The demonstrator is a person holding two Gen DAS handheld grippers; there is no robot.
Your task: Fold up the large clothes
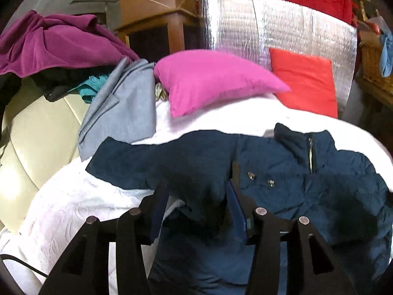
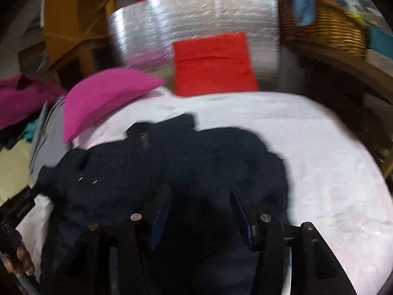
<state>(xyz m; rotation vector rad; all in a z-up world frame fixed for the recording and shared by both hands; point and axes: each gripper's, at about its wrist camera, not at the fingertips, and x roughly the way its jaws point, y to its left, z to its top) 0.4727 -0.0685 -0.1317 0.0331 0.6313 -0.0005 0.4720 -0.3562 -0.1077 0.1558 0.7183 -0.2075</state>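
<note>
On white bedspread (image 1: pixel 221 120), toward near edge: navy quilted jacket (image 1: pixel 319 196), collar facing pillows. Left gripper (image 1: pixel 197 196) spread above jacket, gripping nothing. Right gripper (image 2: pixel 200 201) likewise spread, empty, above jacket.

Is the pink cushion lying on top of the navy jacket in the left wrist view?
No: the pink cushion lies on the white bedcover beyond the navy jacket, with bare cover between them.

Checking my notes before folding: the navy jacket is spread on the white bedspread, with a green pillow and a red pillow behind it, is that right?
Not quite: the pillow beside the red pillow is pink, not green, as the left wrist view shows. The navy jacket does lie spread on the white bedspread.
</note>
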